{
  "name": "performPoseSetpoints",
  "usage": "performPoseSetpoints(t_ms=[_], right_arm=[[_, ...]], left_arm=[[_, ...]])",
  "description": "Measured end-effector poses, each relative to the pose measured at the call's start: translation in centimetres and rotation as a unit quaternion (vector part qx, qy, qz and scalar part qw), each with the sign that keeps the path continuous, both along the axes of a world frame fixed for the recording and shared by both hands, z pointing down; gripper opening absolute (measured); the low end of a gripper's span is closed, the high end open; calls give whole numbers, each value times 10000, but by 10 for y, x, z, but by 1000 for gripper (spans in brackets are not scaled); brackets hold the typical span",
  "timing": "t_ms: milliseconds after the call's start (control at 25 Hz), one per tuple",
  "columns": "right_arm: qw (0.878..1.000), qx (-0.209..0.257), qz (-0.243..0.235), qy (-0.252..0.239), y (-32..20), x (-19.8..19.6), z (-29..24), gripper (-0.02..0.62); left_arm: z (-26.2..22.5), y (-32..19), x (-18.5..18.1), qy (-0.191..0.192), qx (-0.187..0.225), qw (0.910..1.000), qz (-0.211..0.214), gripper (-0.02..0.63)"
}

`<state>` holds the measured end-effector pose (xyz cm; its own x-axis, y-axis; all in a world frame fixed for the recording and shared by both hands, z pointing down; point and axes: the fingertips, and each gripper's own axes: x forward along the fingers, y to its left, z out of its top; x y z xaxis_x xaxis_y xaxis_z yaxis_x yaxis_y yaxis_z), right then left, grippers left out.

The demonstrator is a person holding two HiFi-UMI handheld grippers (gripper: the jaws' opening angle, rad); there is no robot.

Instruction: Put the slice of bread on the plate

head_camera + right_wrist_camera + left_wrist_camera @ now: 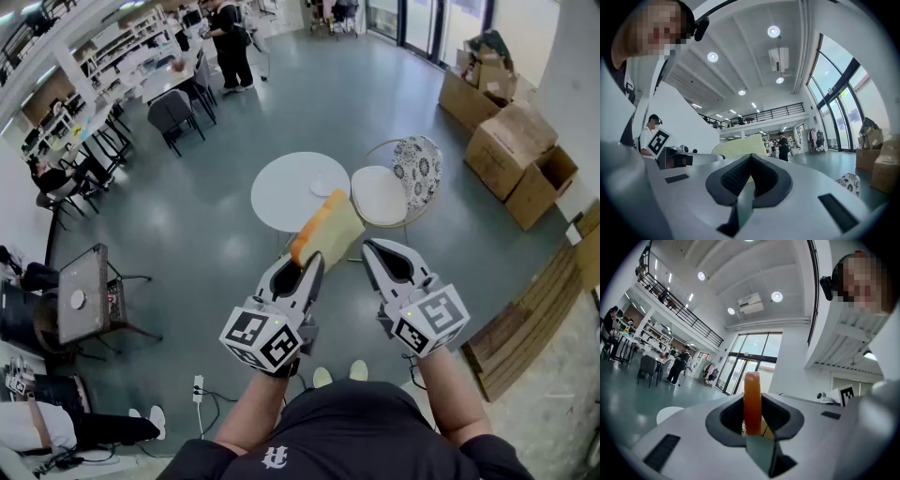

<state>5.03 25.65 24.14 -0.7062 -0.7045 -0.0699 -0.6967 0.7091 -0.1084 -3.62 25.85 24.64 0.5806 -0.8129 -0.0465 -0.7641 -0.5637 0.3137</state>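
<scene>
The slice of bread (328,230), pale with an orange-brown crust, is held on edge in my left gripper (312,262), whose jaws are shut on its lower end. In the left gripper view the crust (752,401) stands upright between the dark pads. My right gripper (371,247) hovers just right of the bread with its jaws together and nothing in them; the bread's pale face (739,146) shows beyond it. Both grippers are held high above the floor. Far below, a small white plate (323,187) lies on the round white table (281,197).
A chair (382,195) with a white seat and patterned back stands right of the table. Cardboard boxes (511,145) are stacked at the right, wooden boards (525,323) lie lower right. A small dark side table (82,292) stands at the left; people sit at desks far left.
</scene>
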Motion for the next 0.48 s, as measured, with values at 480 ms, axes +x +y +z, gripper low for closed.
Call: performPoseSetpoints(t_ms=[480], right_arm=[[9997,80,-34,-207,4,2,-5,6]], left_arm=[[5,2,1,-50,-55,9999,-69,101]])
